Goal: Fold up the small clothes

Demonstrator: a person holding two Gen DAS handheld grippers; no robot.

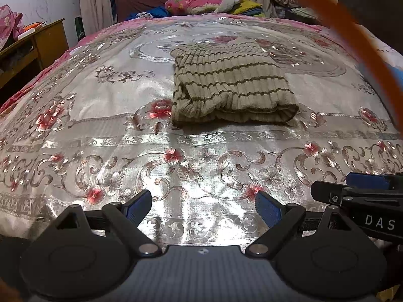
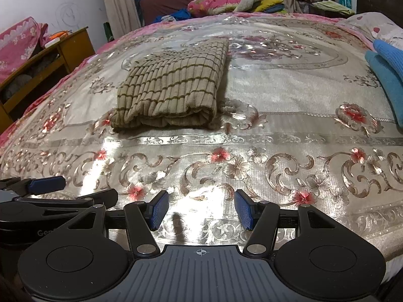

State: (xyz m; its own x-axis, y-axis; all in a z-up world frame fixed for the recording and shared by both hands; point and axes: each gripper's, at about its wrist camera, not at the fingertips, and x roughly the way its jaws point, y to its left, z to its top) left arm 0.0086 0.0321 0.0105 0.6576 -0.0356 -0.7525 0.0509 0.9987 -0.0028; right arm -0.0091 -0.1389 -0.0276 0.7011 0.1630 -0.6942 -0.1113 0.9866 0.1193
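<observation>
Well apart and empty, both left tongs (image 1: pixel 202 207) and right tongs (image 2: pixel 201 210), short of the folded striped sweater (image 1: pixel 226 85)

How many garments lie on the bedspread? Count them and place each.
2: a folded striped sweater mid-bed, and a blue garment at the right edge, partly cut off. More may lie out of view.

At frame centre, the ribbed garment (image 1: pixel 231 85) is khaki with thin dark-brown stripes. The bedspread (image 1: pixel 100 130) is shiny silver with red-pink flowers and grey-brown scrolls. At right, the cloth (image 2: pixel 385 75) is blue.
</observation>
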